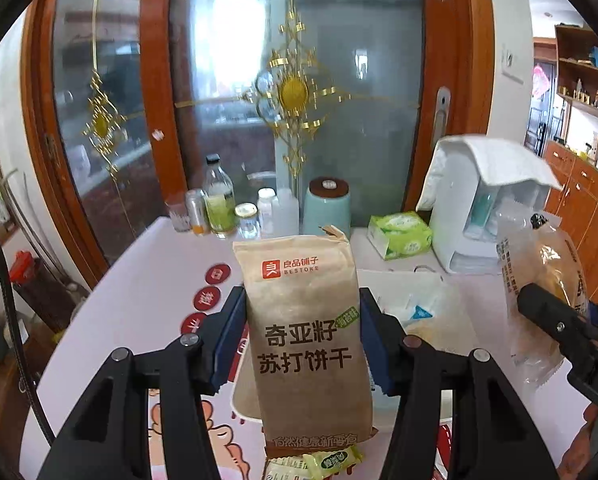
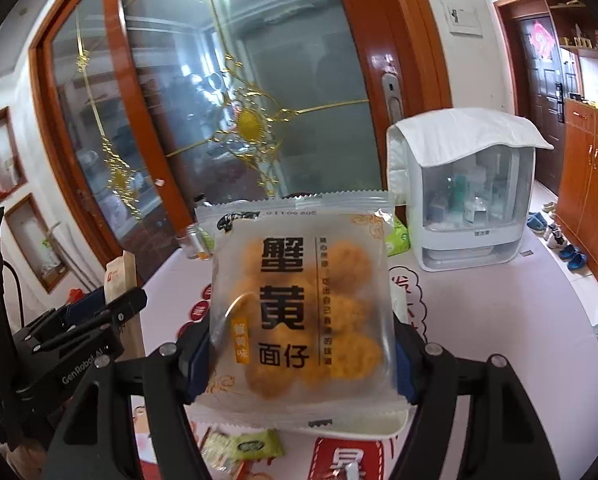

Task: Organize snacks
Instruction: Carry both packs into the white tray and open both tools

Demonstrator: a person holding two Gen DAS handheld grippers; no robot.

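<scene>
My left gripper (image 1: 303,340) is shut on a tall brown paper cracker pack (image 1: 303,320), held upright above the table with the blue pads on its two sides. My right gripper (image 2: 299,348) is shut on a frosted packet of orange snack balls (image 2: 299,300), also upright and lifted. In the left wrist view that packet (image 1: 547,280) hangs at the right edge. The brown pack (image 2: 119,276) appears at the left of the right wrist view. Small green-and-yellow wrapped snacks (image 1: 331,460) (image 2: 255,446) lie on the table below.
A white tray (image 1: 243,396) sits on the cartoon-print tablecloth (image 1: 139,300) under the packs. At the back stand bottles and jars (image 1: 219,204), a teal canister (image 1: 327,208), a green tissue pack (image 1: 399,234) and a cloth-covered white appliance (image 2: 471,200). A glass door (image 1: 291,92) stands behind.
</scene>
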